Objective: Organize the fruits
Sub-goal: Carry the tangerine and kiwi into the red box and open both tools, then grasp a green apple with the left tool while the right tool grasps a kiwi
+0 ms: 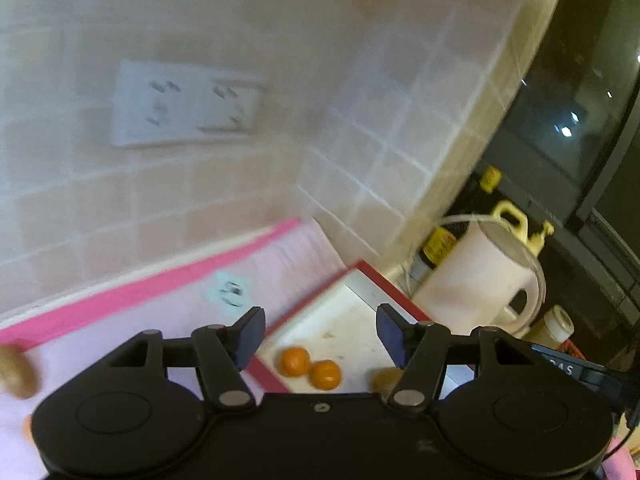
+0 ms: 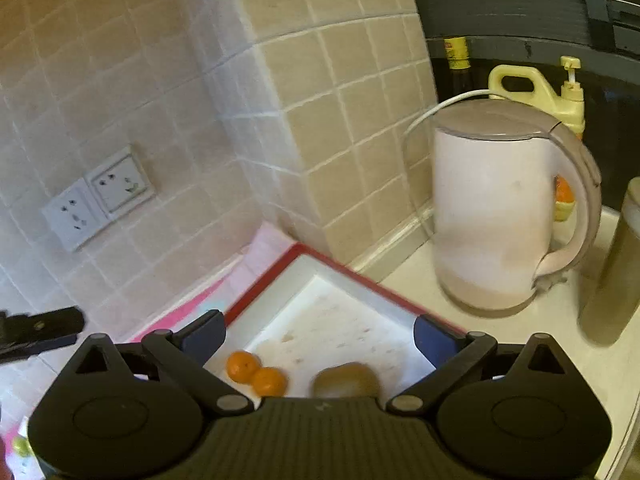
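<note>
Down in the corner of the tiled wall sits a white tray (image 2: 344,280) with a red rim, and the fruit lies in its near part. Two small oranges (image 2: 256,374) rest touching each other, and a brown kiwi (image 2: 346,380) lies just beside them to the right. From the left wrist view the same pair of oranges (image 1: 310,368) shows on the tray (image 1: 360,304), with the kiwi (image 1: 386,378) half hidden behind a claw finger.

Both claws hang above the tray with nothing between their pads. The left claw (image 1: 320,336) is spread wide, and the right claw (image 2: 320,340) is spread wide too.

Left of the tray lies a pink mat (image 1: 160,308), its edge running along the wall. Another brown fruit (image 1: 16,370), blurred, lies at the mat's left edge in the left wrist view. Two white wall sockets (image 2: 100,196) sit on the tiles above the mat. Right of the tray a white kettle (image 2: 496,208) stands upright on the pale tabletop (image 2: 540,340), with a yellow pump bottle (image 2: 536,92) behind it.
</note>
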Available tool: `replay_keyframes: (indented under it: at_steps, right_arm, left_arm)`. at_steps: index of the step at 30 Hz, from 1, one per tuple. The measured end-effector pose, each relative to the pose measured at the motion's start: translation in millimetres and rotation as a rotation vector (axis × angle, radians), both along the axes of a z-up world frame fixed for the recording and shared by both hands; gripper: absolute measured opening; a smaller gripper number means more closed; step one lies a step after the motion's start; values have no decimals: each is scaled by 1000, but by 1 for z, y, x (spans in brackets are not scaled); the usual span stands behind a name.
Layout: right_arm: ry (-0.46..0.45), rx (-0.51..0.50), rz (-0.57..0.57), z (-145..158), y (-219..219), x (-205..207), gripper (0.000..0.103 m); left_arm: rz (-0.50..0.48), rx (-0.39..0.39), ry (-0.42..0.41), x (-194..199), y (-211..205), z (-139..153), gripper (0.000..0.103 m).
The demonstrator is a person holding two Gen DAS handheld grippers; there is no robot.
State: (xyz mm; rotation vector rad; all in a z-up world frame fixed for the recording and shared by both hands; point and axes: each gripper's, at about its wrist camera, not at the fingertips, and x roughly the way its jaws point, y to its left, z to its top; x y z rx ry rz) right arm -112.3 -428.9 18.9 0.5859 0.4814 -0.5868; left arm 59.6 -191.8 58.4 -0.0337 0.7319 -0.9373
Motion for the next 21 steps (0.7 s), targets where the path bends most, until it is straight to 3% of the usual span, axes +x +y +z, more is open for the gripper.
replay_keyframes:
  at_steps: [2, 5, 8, 13, 21]
  right_arm:
    - [4, -36, -8, 5, 17, 5, 102]
    - [54, -174, 0, 16, 53, 19, 102]
    - [12, -284, 128, 27, 88, 28, 102]
    - [-74, -312, 257, 37, 129, 43, 103]
    - [-21, -399, 472, 31, 198, 88, 103]
  left_arm:
    - [38, -10, -21, -2, 29, 10, 75]
    - [118, -18, -49, -5, 77, 23, 75]
    - [212, -39, -47, -1, 130, 32, 75]
    - [387, -97, -41, 6, 223, 42, 75]
    - [650, -111, -27, 28, 341, 33, 77]
